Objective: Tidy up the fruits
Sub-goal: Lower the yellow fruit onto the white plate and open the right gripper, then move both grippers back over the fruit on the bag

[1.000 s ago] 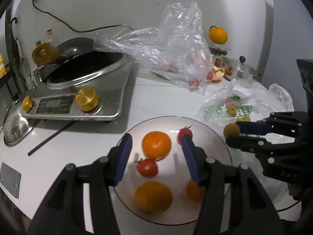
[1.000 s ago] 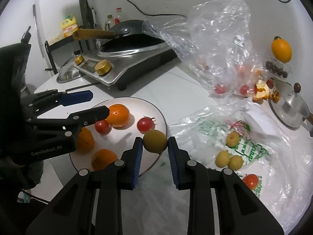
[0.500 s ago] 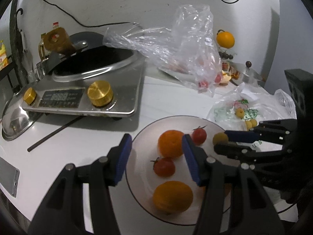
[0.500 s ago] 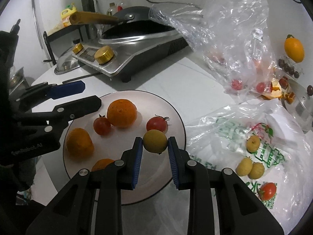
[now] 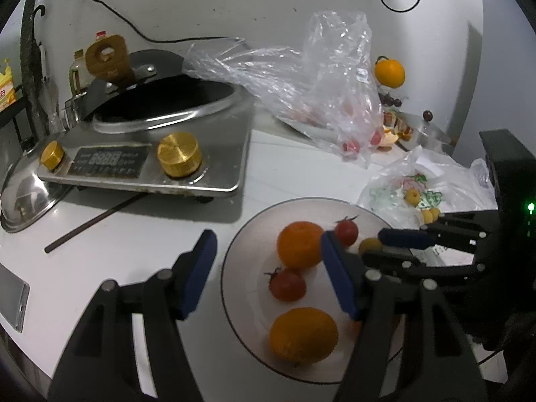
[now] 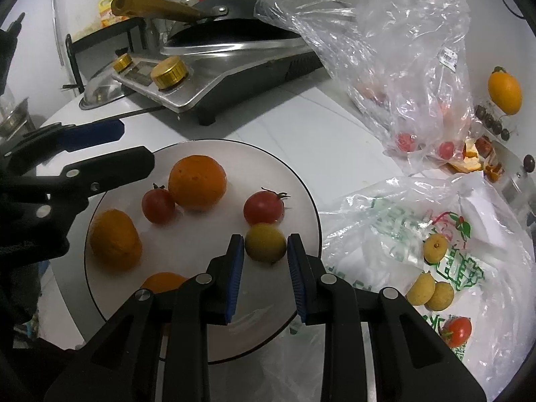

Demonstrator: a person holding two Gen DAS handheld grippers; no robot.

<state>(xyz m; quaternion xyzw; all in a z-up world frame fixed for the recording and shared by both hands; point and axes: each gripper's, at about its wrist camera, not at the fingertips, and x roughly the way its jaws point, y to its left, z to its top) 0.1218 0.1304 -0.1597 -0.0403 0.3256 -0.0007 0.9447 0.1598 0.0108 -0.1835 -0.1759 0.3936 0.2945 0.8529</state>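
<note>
Two claws are working over the white plate (image 6: pixel 306 201). Right claw (image 6: pixel 264 251) is gripping a small yellow fruit (image 6: pixel 265 243) just inside the plate's near-right rim, having come in from beyond that rim. Left claw (image 5: pixel 268 258) is opening, empty, straddling the plate's left edge, where bare tabletop (image 5: pixel 140 234) is lying free.

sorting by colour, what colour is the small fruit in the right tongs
Yellow-green fruit, clearest in the right wrist view, held over the plate.
</note>
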